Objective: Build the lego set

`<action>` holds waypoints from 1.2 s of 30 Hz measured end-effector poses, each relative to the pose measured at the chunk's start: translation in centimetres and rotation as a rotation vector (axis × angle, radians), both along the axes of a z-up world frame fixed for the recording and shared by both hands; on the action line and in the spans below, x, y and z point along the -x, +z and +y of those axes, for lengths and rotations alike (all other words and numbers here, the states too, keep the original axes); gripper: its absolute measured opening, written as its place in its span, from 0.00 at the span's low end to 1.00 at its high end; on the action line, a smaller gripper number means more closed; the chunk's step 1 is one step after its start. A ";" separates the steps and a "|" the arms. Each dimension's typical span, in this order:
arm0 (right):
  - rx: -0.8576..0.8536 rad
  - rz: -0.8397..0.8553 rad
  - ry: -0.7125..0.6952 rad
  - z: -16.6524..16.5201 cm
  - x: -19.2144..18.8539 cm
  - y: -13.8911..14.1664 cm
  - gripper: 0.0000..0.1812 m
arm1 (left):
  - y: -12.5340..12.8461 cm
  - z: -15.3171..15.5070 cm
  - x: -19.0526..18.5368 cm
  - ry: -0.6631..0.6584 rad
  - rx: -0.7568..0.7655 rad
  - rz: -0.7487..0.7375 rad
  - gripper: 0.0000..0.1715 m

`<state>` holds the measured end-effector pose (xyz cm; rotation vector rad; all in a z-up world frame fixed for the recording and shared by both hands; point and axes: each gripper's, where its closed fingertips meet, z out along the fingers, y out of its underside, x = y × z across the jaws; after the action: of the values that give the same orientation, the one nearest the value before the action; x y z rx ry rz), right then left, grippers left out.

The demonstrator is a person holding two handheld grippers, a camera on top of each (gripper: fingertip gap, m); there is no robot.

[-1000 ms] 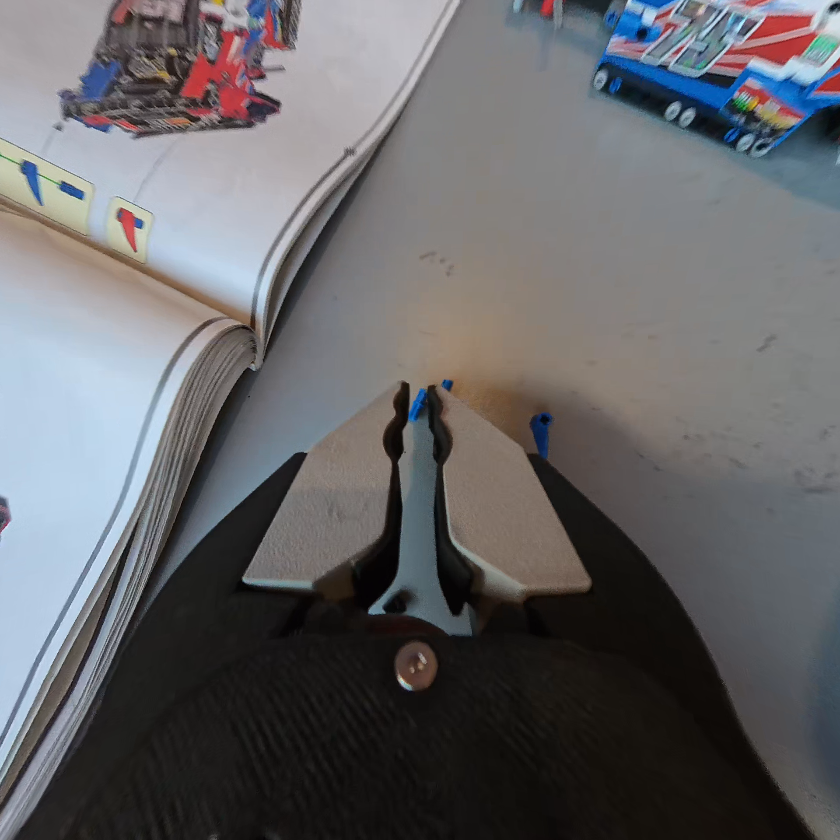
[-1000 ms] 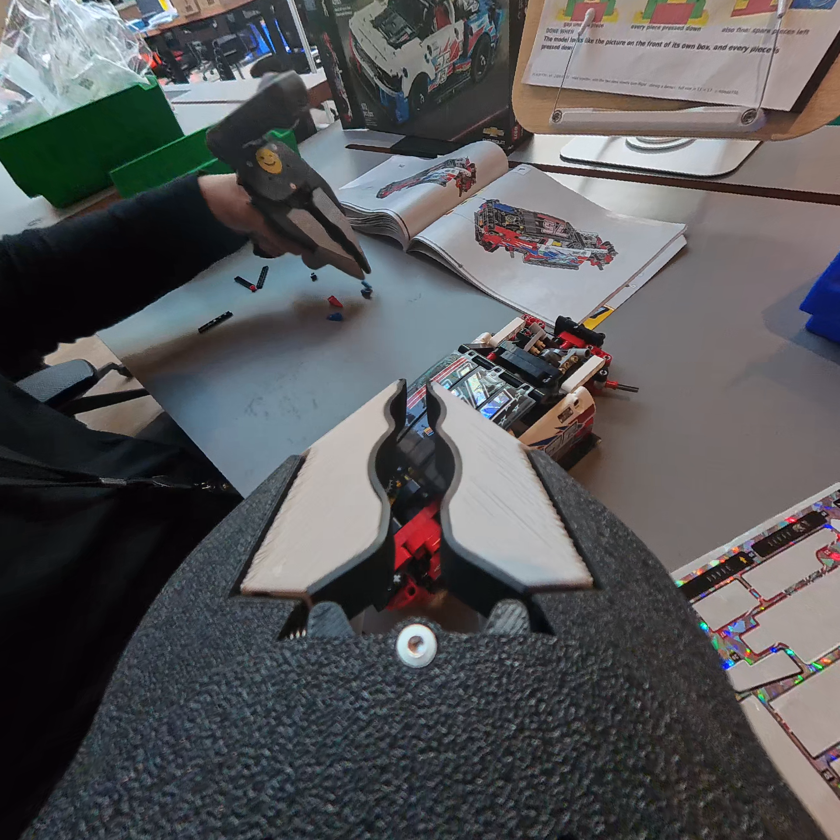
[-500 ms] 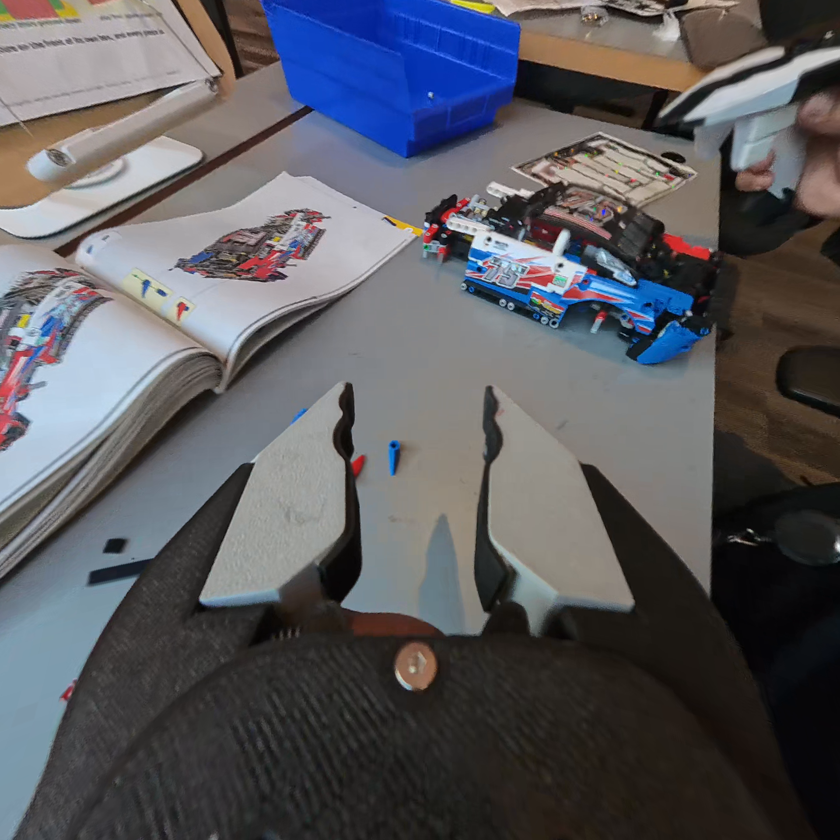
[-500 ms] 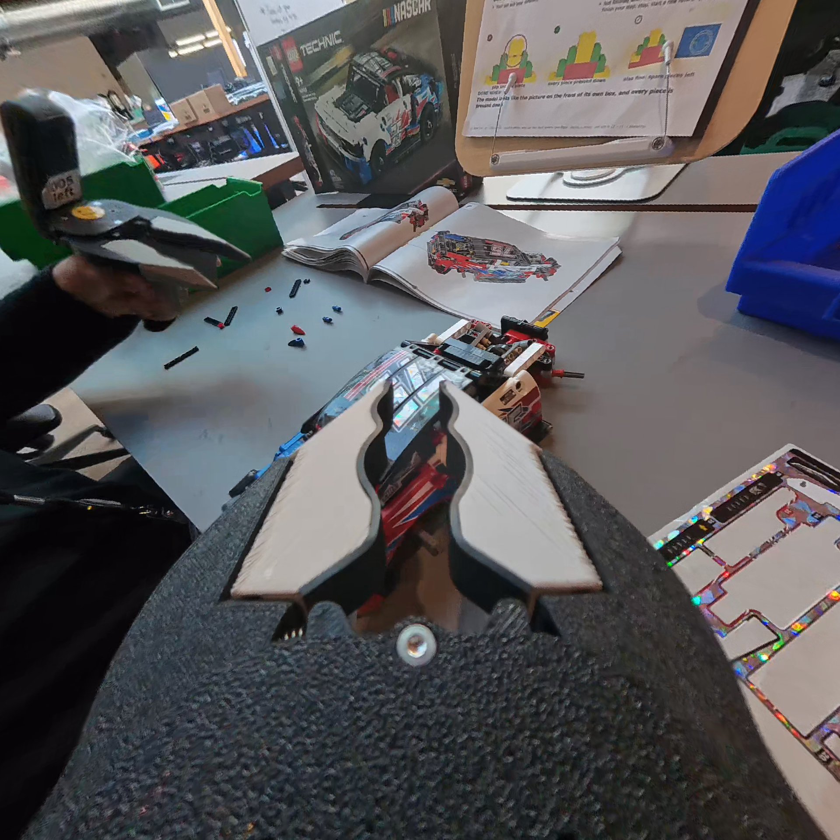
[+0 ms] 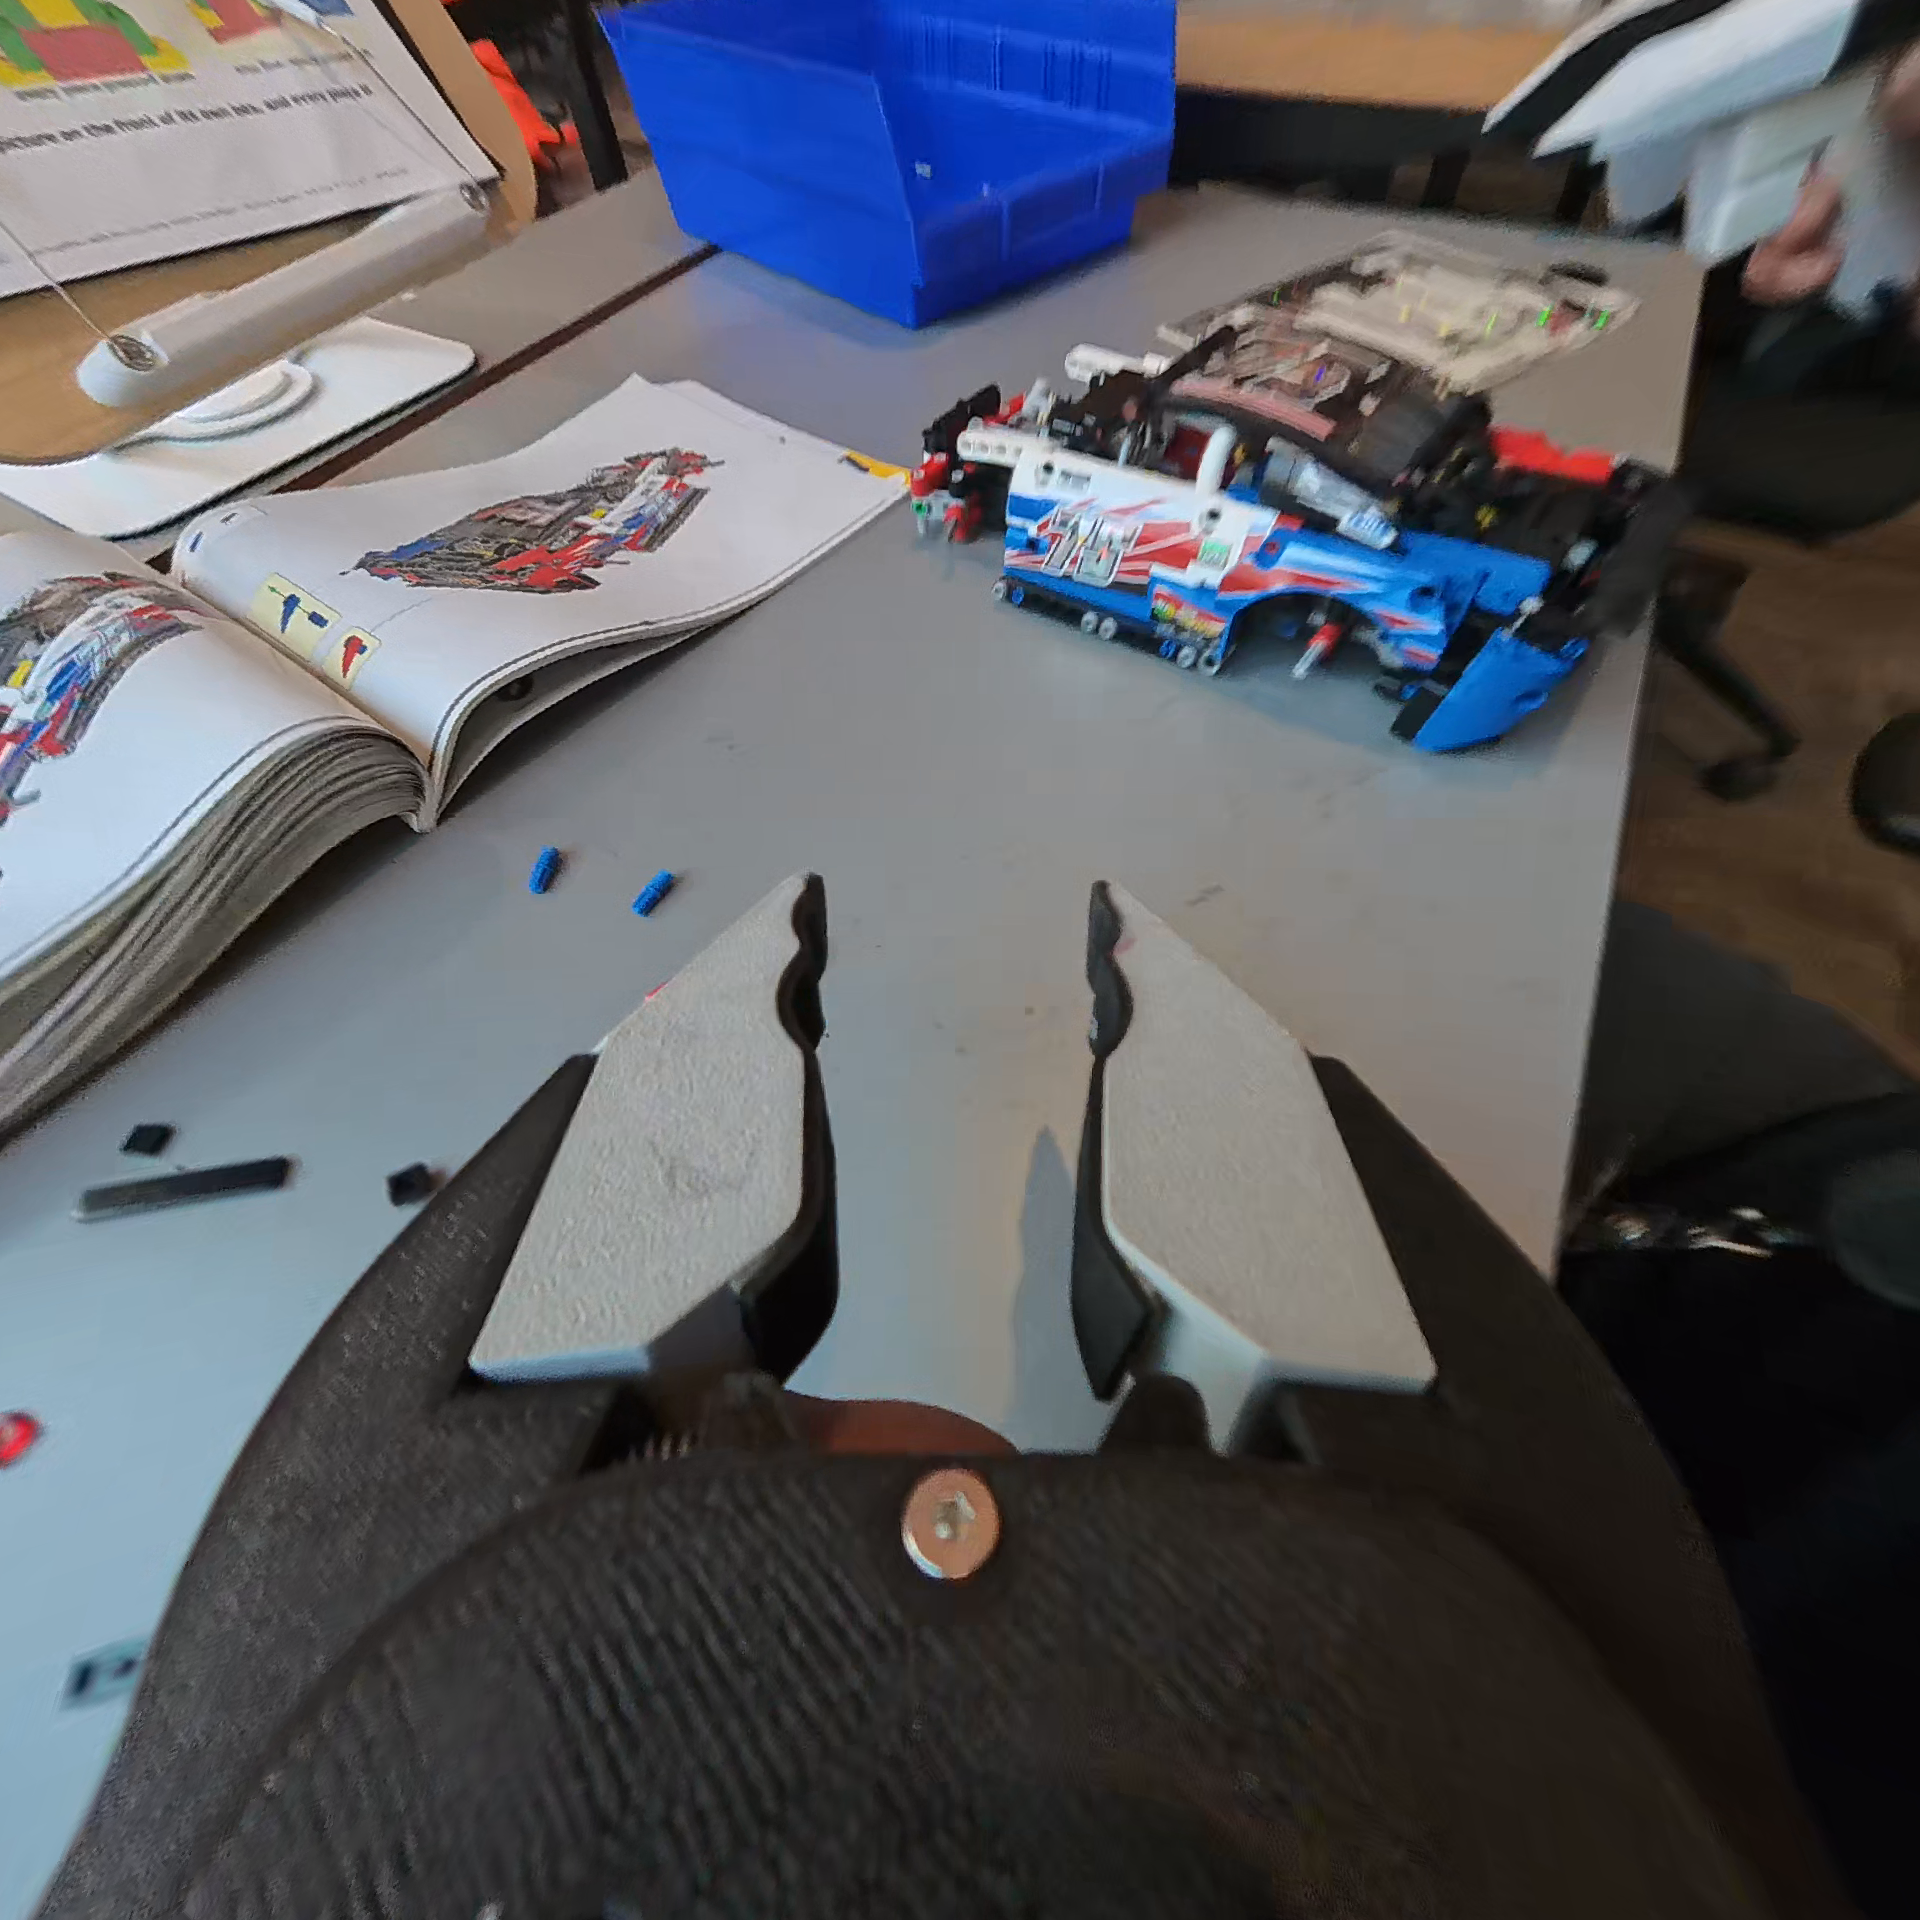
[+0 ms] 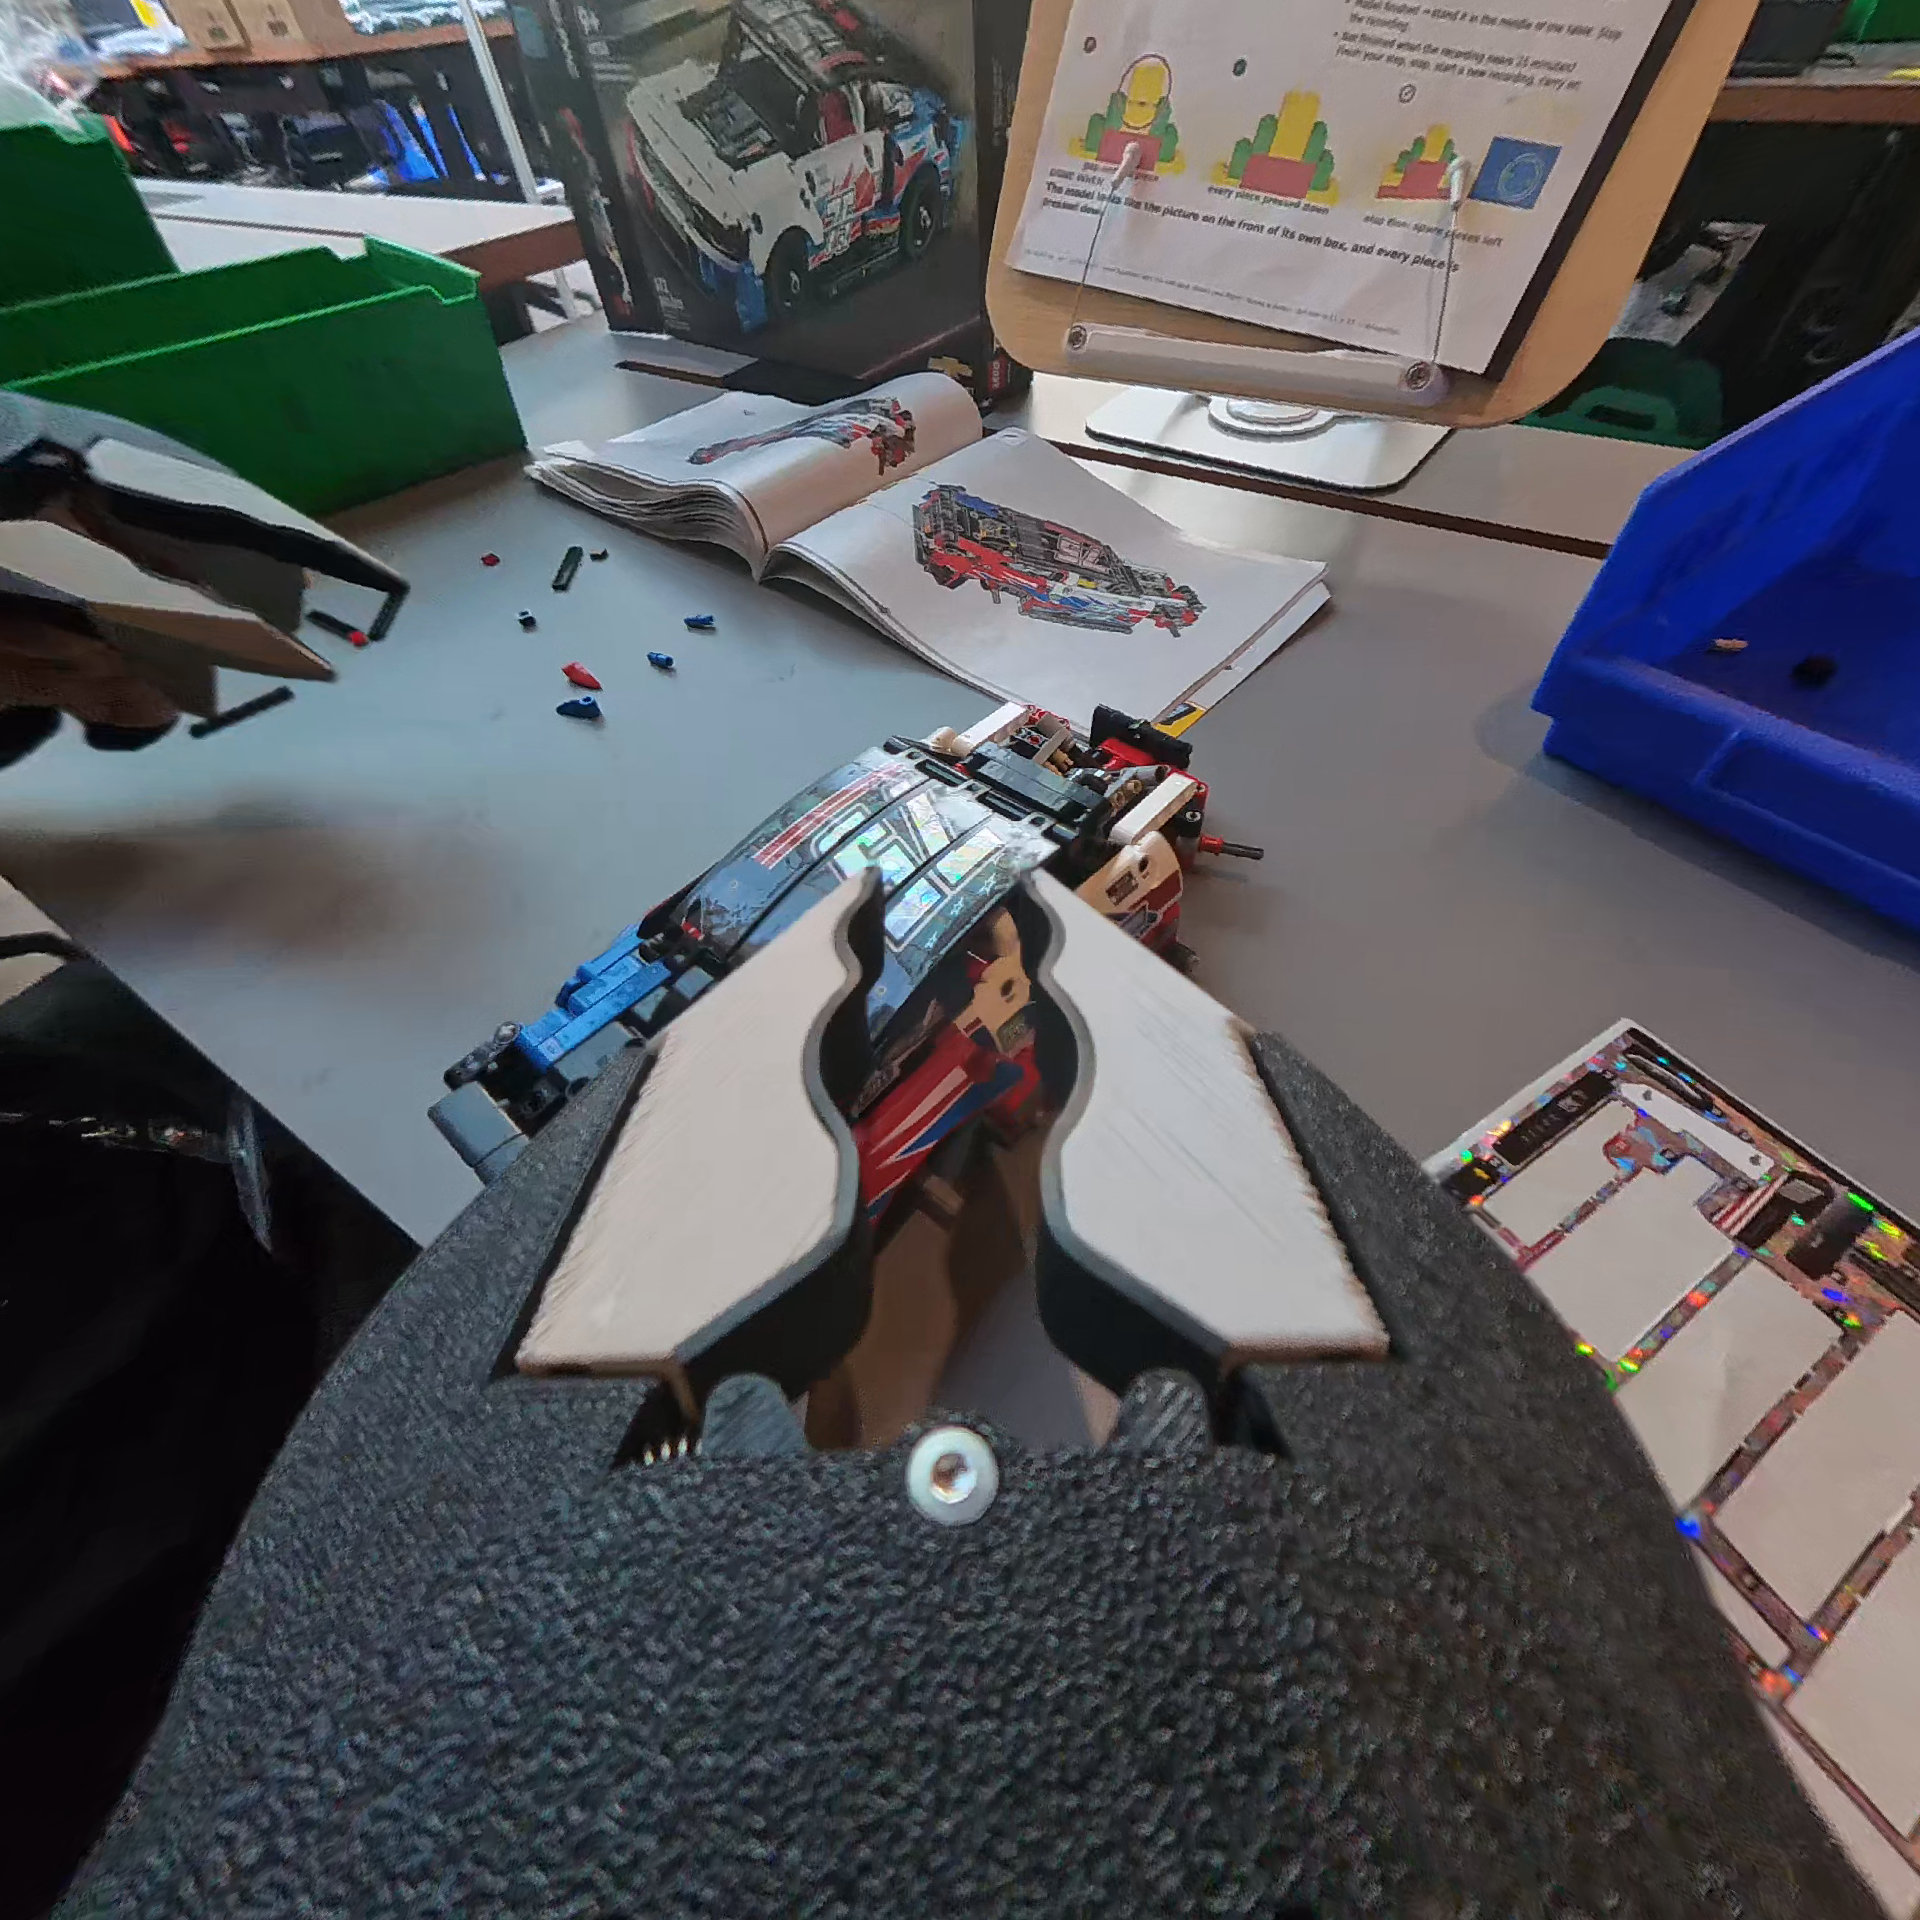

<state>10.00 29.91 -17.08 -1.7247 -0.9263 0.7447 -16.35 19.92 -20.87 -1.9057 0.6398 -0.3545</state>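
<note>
While both grippers, left gripper point(image 5: 956, 904) and right gripper point(image 6: 951, 899), hang parted and empty, the grey table point(image 5: 935, 727) carries the lego car point(image 5: 1278, 551) near its right edge.

The left tongs point(image 5: 956, 904) gape wide with nothing between them, raised off the worktop point(image 5: 935, 748). The right tongs point(image 6: 945, 899) stand partly parted, also empty.
</note>
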 end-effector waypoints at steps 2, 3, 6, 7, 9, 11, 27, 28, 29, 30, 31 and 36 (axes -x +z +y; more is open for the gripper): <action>-0.023 0.016 -0.025 0.1 -0.4 0.1 0.13 | 0.9 -1.4 -0.5 0.015 -0.028 -0.097 0.28; -0.028 0.037 -0.043 0.4 -0.7 0.1 0.13 | 1.1 -2.1 -0.7 0.019 -0.049 -0.127 0.27; -0.030 0.098 -0.111 1.4 -1.9 0.0 0.14 | 0.9 -3.5 -1.0 0.035 -0.115 -0.155 0.27; -0.035 0.127 -0.119 1.4 -2.2 0.1 0.15 | 0.8 -3.8 -1.3 0.038 -0.128 -0.166 0.28; -0.058 0.184 -0.114 1.2 -2.5 0.5 0.16 | 1.3 -4.6 -2.1 0.017 -0.165 -0.190 0.31; -0.095 0.198 -0.141 1.3 -3.1 0.3 0.19 | 2.2 -5.1 -2.5 0.017 -0.238 -0.193 0.31; -0.158 0.220 -0.111 1.9 -4.5 1.7 0.41 | 4.5 -3.3 -7.1 -0.035 -0.315 -0.244 0.36; -0.168 0.216 -0.075 2.2 -4.2 1.9 0.41 | 4.1 -3.0 -7.6 -0.038 -0.298 -0.240 0.36; -0.170 0.213 -0.036 2.6 -3.8 2.1 0.41 | 3.6 -2.6 -8.1 -0.037 -0.290 -0.229 0.35; -0.165 0.209 0.005 3.1 -3.4 2.3 0.40 | 3.1 -2.4 -8.5 -0.041 -0.279 -0.213 0.33; -0.152 0.206 0.051 3.5 -2.9 2.4 0.40 | 2.5 -2.1 -9.0 -0.048 -0.258 -0.197 0.32; 0.003 0.176 0.253 4.6 -1.8 1.2 0.36 | 1.1 -0.4 -11.3 -0.081 -0.107 -0.210 0.29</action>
<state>11.83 34.47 -15.86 -1.5328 -1.0307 1.0463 -5.08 19.56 -19.79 -1.7166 0.5848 -0.5539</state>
